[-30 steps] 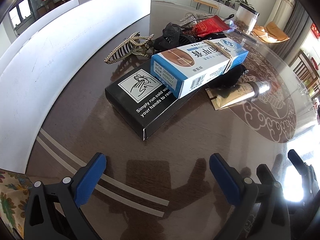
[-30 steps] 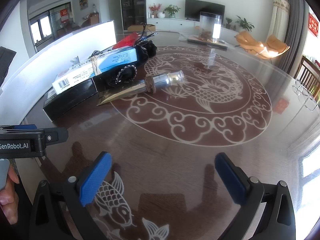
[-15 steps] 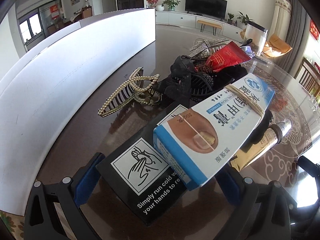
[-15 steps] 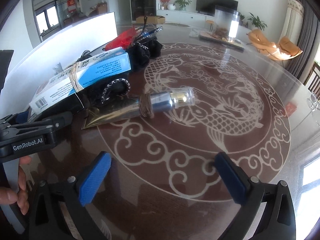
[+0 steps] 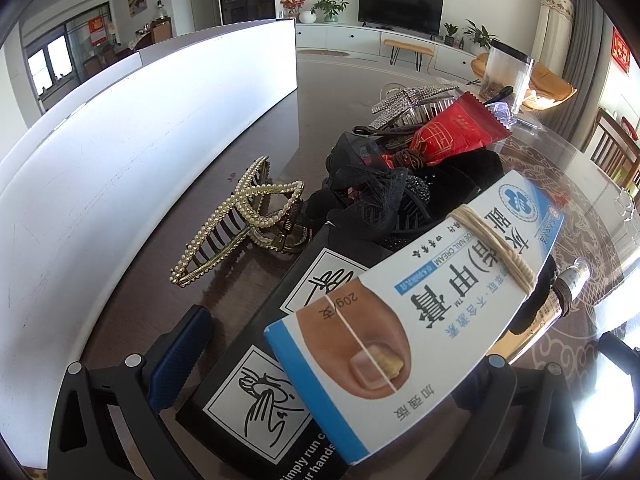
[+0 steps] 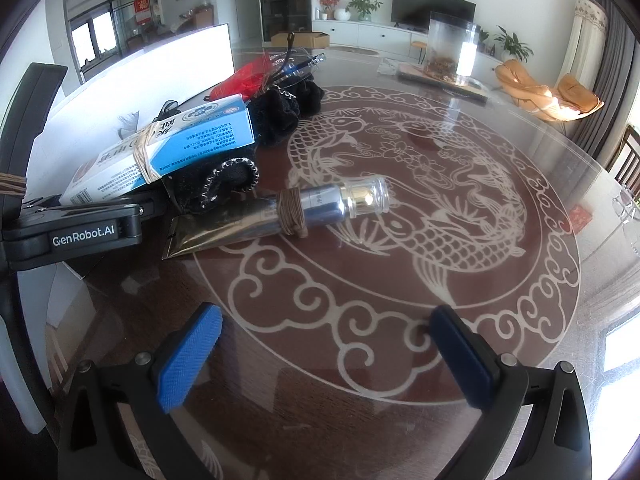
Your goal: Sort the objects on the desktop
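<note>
Left tongs (image 5: 340, 364) spread around nail cream box (image 5: 420, 304), right tongs (image 6: 324, 356) apart, idle; could tip off black box (image 5: 256, 392) if nudged.

Bright living room: white walls, dark TV (image 5: 400, 0) on long white cabinet (image 5: 376, 42), potted plants, orange lounge chair (image 6: 548, 94), grey curtains, sunlit windows left.

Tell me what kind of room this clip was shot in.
Most likely a home living and dining room: a television on a long white cabinet, potted plants beside it, and a round glass-topped table with a carved fish pattern.
</note>
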{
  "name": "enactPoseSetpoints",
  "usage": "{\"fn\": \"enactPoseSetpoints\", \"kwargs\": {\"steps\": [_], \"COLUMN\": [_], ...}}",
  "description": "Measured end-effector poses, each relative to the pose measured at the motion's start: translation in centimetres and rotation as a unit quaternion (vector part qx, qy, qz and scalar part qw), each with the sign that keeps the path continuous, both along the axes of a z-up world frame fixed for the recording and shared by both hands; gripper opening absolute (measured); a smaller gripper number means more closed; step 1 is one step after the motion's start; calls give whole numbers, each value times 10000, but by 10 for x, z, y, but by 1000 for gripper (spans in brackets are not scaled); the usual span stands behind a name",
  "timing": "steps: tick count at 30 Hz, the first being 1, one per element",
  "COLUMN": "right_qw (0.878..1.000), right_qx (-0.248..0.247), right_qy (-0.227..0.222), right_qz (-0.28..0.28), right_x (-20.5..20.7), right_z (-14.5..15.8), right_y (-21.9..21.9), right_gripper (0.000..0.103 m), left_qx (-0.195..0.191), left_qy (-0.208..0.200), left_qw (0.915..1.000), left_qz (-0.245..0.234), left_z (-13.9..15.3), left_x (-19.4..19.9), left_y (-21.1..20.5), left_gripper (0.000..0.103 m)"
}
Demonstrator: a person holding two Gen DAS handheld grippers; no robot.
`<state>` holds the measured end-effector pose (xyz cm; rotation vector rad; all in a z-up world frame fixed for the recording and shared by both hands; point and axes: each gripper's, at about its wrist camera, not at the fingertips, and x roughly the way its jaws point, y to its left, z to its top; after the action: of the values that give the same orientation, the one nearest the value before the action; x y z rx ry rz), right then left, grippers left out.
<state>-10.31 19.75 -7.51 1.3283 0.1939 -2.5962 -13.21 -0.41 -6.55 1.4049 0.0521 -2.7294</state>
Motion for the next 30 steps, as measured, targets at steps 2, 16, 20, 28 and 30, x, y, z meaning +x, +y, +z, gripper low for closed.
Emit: {"fn": "enactPoseSetpoints", "kwargs": {"steps": [2,16,20,28,30], "right_qw": [10000,10000,10000,10000,10000], "right_qx": [0,0,-1,-1,-1], "right_qy": [0,0,1,1,1], "right_qz": [0,1,1,1,1], "right_x": [0,0,0,0,0], "right_z": [0,0,0,0,0], "right_y": [0,0,0,0,0], "right_gripper": [103,103,103,103,103], "left_qx": [0,2,2,4,4], "left_qy": [1,1,1,3,3], "left_qw": [10000,10000,10000,10000,10000], "left_qz": [1,1,2,3,3], "left_z": [0,0,0,-1,0], "left_x": [2,3,3,4,4], "left_y": [-1,-1,-1,-1,-1], "left_gripper": [103,103,103,103,103]}}
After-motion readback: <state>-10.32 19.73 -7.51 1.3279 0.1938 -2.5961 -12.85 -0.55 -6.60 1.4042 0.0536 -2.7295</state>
